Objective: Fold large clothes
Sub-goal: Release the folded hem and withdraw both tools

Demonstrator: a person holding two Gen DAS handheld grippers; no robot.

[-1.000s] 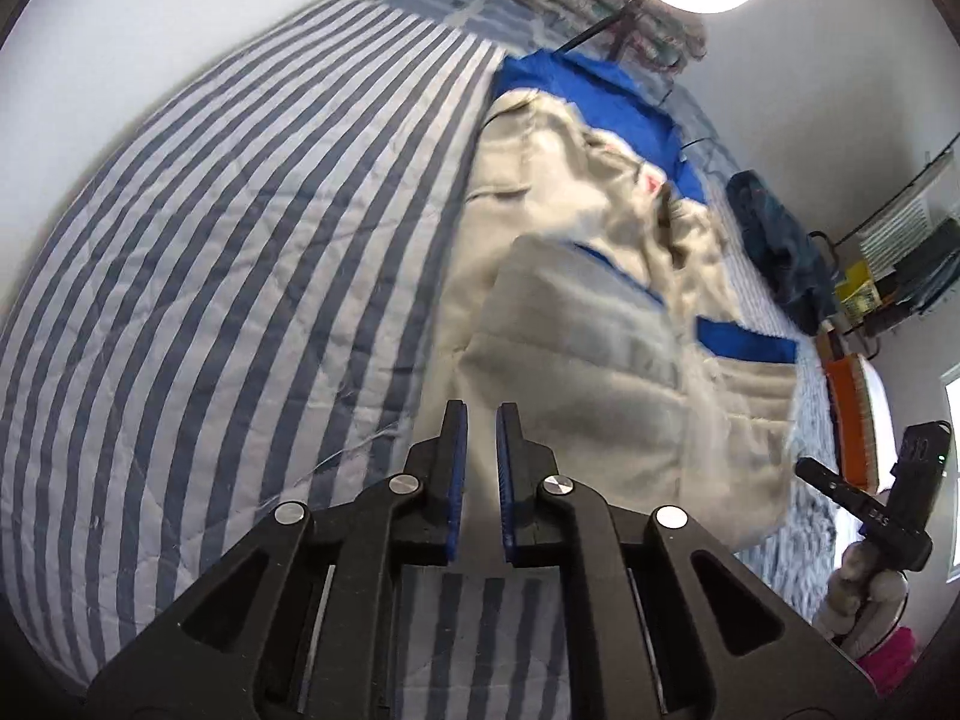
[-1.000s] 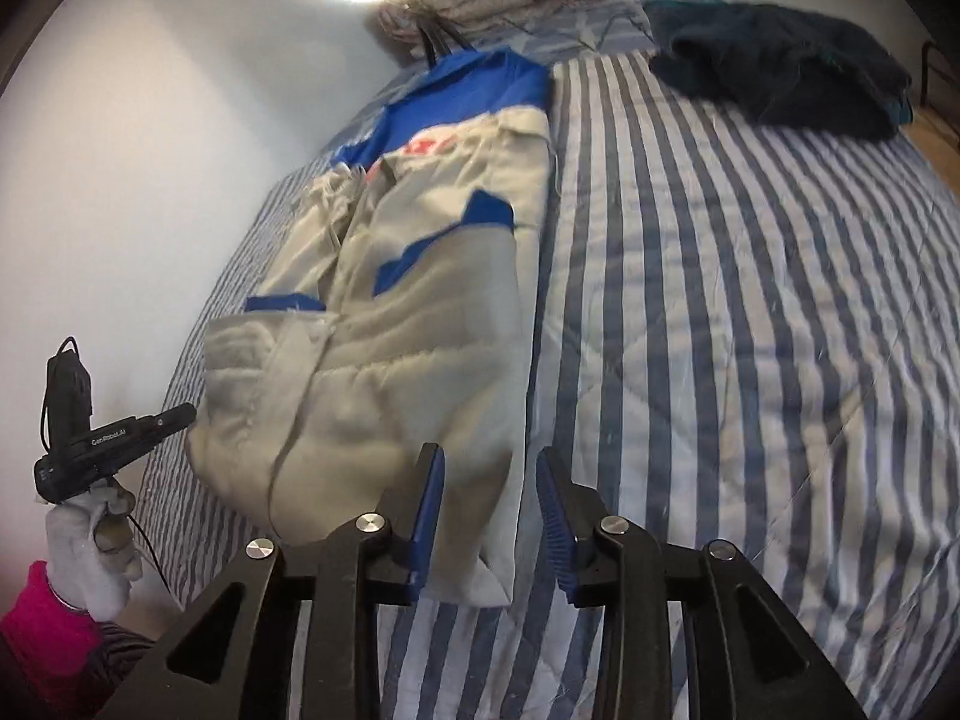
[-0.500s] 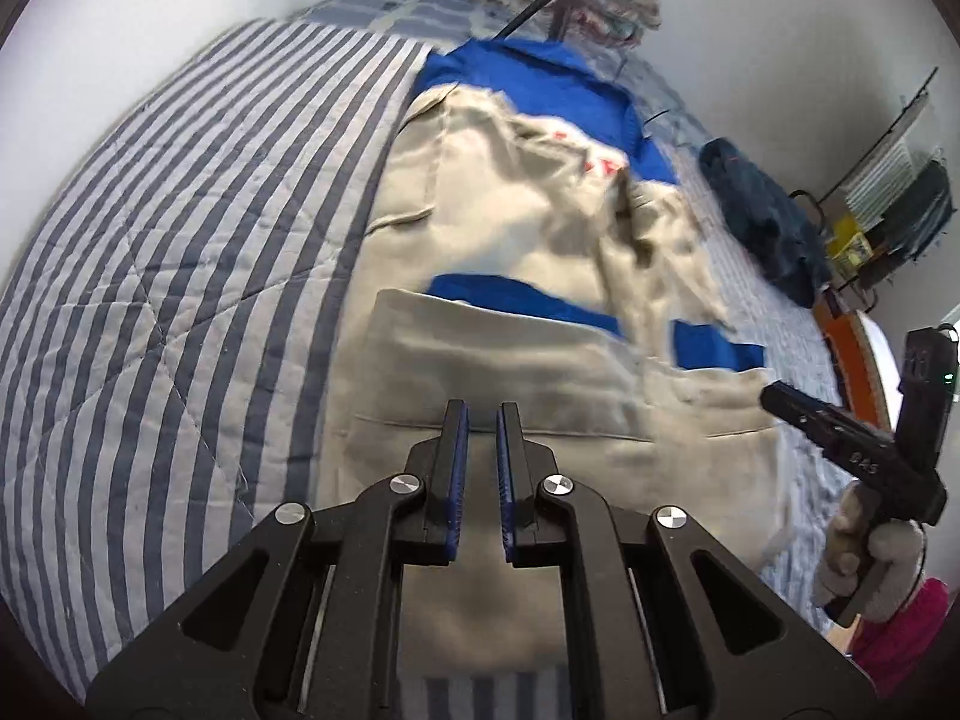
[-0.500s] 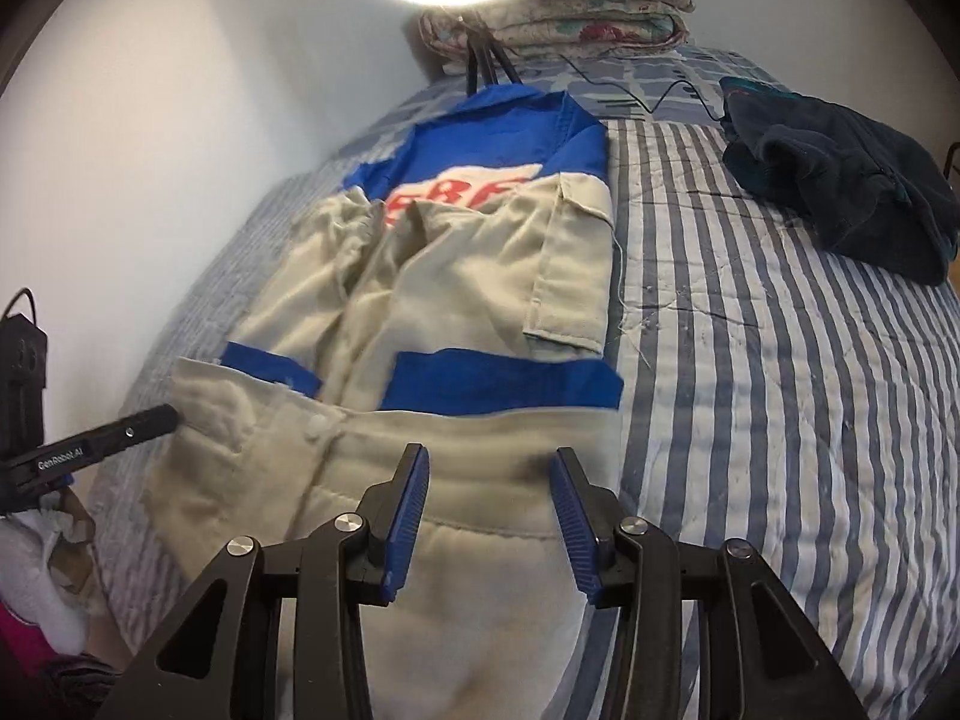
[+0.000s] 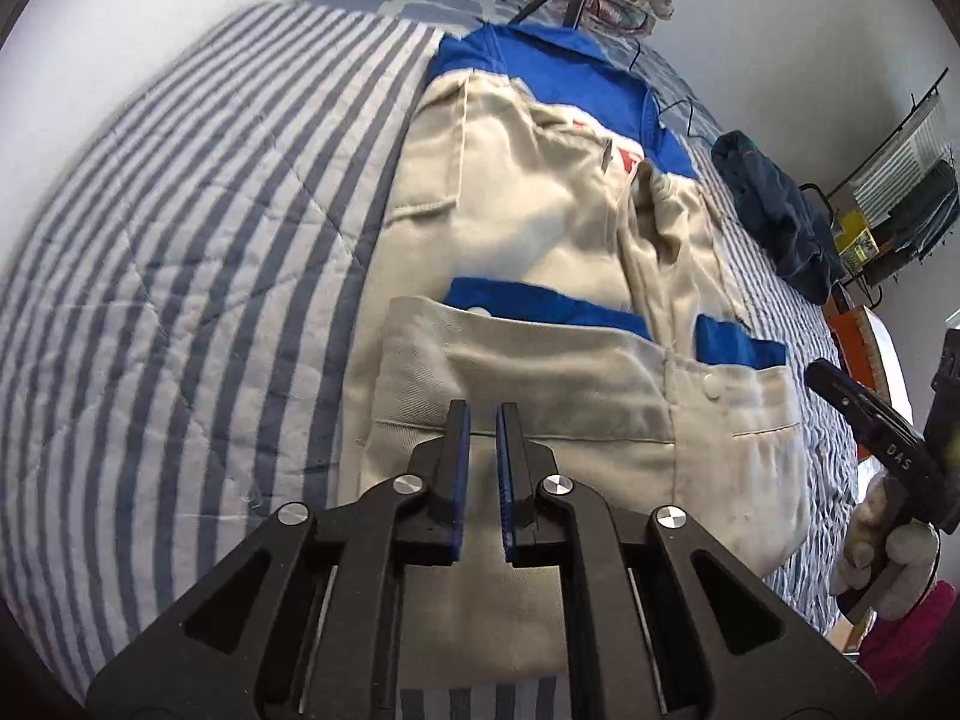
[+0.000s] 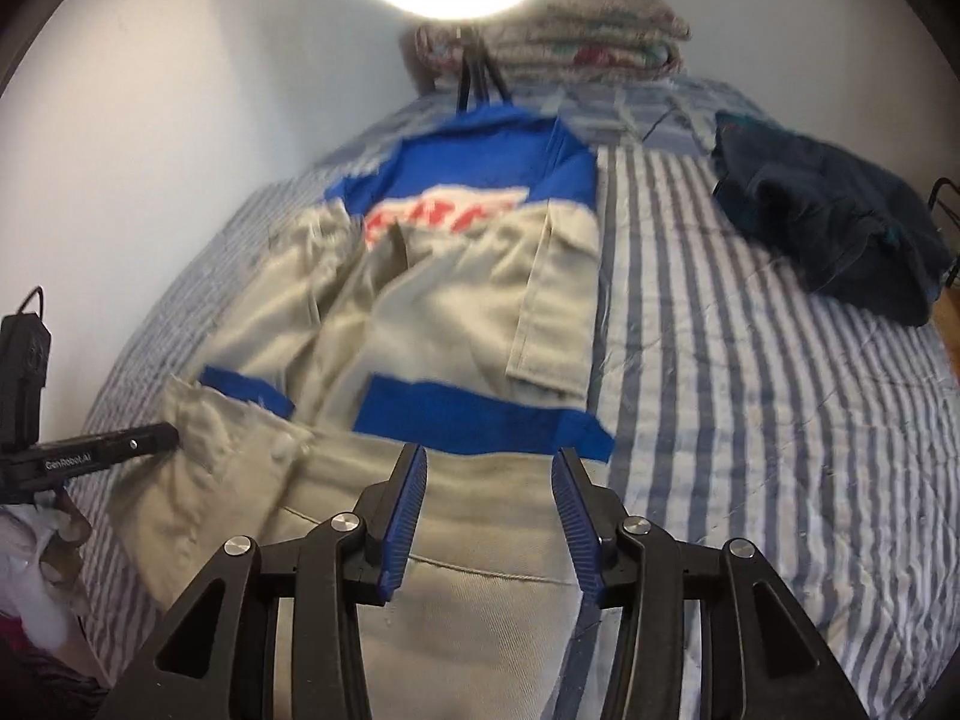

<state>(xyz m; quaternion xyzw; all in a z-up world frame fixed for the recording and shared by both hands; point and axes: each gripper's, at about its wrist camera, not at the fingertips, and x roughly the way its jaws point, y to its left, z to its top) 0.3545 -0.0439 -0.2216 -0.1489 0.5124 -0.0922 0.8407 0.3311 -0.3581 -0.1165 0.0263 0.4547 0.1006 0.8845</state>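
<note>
My beige-and-blue work jacket [image 6: 432, 324] lies flat on the striped bed [image 6: 750, 360], hem toward six o'clock. It's soft, floppy twill, so I'd pinch the hem corners. My left hand-held gripper [image 5: 480, 414] is nearly closed and empty; my right hand-held gripper [image 6: 489, 456] gapes halfway, empty

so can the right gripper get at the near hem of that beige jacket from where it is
Probably yes: the right gripper hangs open over the beige jacket, nothing lies between its fingers and the near cloth, and the left gripper sits off to the side.
</note>
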